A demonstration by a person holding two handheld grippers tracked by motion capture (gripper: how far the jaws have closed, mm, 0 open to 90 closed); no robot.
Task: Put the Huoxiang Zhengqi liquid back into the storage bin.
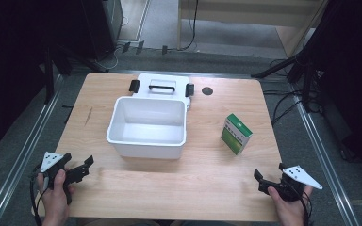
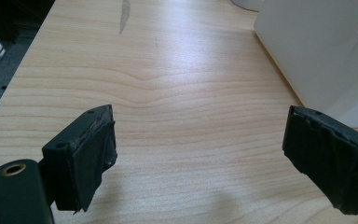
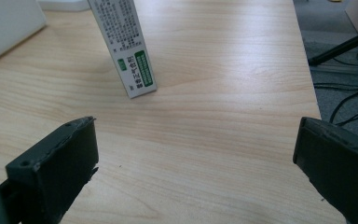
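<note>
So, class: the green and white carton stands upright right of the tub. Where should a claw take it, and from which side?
Grip the green and white carton across its two broad faces, near the upper half. It stands upright and narrow, free on all sides. The right claw, open and nearest, could probably come in level from the person's side, along the wooden table.

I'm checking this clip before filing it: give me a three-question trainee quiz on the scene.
1. True or false: the white bin has something inside it.
2. Which gripper is nearer the green and white box: A) left gripper B) right gripper?
3. Where does the bin's lid lie?

Key:
1. False; the high view shows it bare inside.
2. B; the box stands upright ahead of its open jaws in the right gripper view.
3. Flat on the wooden table just behind the bin, handle up.
</note>
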